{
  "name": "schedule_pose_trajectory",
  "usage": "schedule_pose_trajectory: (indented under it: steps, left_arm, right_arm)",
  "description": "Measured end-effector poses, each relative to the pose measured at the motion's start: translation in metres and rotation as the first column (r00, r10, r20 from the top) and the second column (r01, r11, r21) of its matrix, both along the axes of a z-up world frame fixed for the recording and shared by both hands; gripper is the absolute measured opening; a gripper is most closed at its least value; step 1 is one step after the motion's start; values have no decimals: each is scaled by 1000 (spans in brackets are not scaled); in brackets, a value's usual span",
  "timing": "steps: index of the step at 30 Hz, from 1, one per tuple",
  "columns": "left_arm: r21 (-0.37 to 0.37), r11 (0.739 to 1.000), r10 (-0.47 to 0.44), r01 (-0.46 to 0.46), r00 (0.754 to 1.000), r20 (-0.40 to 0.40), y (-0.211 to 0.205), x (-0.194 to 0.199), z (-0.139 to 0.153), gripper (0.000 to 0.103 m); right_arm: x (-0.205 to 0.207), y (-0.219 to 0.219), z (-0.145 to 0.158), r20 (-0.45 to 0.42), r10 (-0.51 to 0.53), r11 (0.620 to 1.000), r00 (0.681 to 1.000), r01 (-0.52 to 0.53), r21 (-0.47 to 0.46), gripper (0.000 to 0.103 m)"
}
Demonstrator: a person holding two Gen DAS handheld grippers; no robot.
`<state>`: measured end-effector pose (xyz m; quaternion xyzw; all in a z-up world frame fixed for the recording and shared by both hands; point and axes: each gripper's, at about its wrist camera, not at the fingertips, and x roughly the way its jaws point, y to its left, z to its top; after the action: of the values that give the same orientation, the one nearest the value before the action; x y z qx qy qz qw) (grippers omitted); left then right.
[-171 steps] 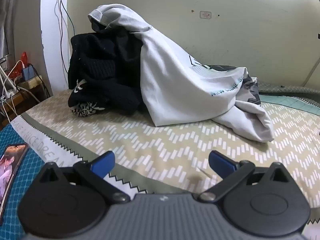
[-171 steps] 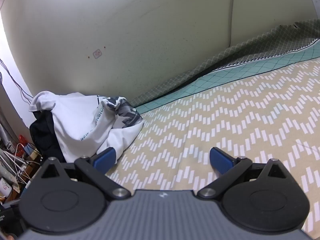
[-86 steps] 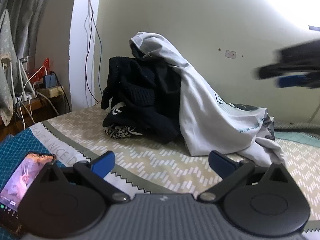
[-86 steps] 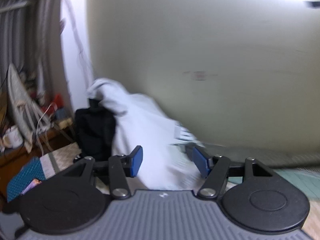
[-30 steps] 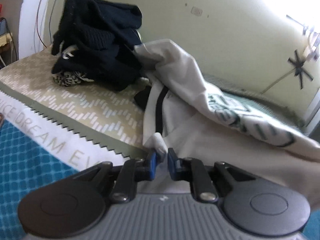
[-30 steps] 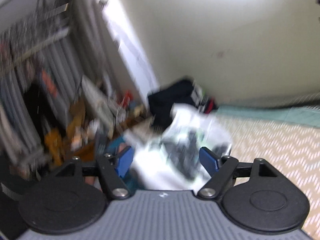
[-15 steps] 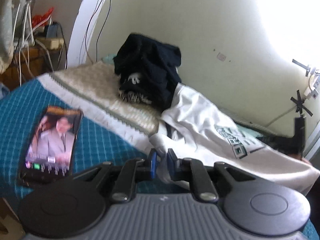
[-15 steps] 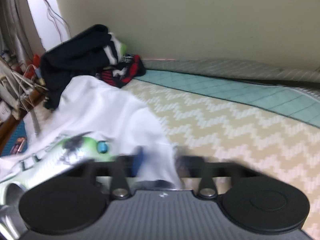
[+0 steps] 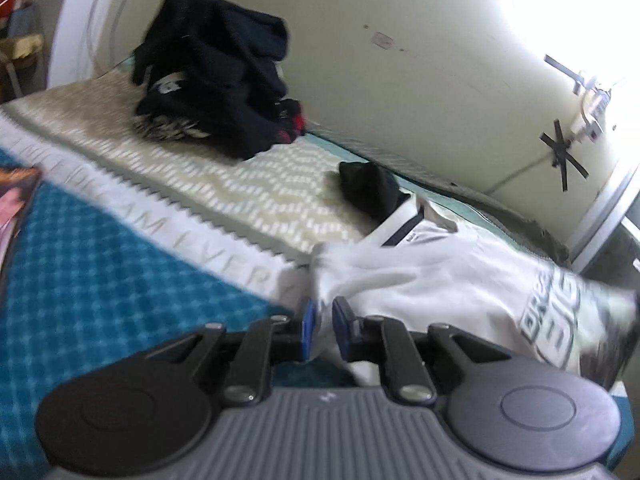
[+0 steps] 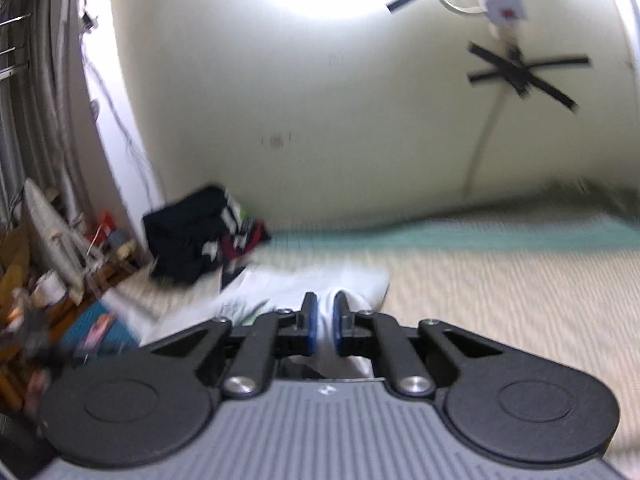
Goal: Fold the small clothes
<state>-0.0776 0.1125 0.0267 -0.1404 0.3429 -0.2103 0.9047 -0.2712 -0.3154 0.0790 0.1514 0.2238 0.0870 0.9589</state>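
Left gripper (image 9: 322, 330): your L tool tilts down toward the bed; blue pads nearly together, pinching a fold of the white shirt (image 9: 432, 280) at its near-left edge.
Right gripper (image 10: 323, 326): your R tool also angled down over the bed; pads clamped tight on white shirt (image 10: 316, 280) cloth, fabric bunched betw. them. View is blurred.
White shirt: spread across the patterned bedspread (image 9: 240, 184), running from your L pads out to the right; printed lettering shows on its right part; dark-trimmed collar lies at its far edge.
Containers: can't make out any in either view.
Dark clothes pile (image 9: 216, 68): heaped at the bed's far-left corner by the wall, well apart from both tools.
Small black item (image 9: 370, 190): lies on the bedspread, touching the shirt's collar end.
Phone (image 9: 16, 200): on the blue cover at far left, cut off by the frame.
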Motion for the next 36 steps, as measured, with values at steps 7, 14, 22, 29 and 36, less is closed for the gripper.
schedule_pose_trajectory:
  steps: [7,14,22,29,36]
  left_arm:
    - [42,999,-20,20,1000,19,-15,26,8,55]
    - [30,1000,-1,1,1000,13,-2,11,-3,88]
    - [31,998,-63,63,998,7,-19,15,-10,82]
    - [85,990,-118,114,992,44,-39,11,-11,41]
    - [51,996,-77,72,989,122,-20,4,20,13]
  right_arm:
    - [-59,-15,-6,17,-80,997,997,80,-3,81]
    - [63,-6,17,15,-19,996,1000,20,-86,82]
    - [253,28,-41,-276,38,975,960,-97,-202,83]
    - [276,67,-69,-359,160,967,919,-218,-128,33]
    - [236,91,-26,-209,85,925,974,-155,-346,5]
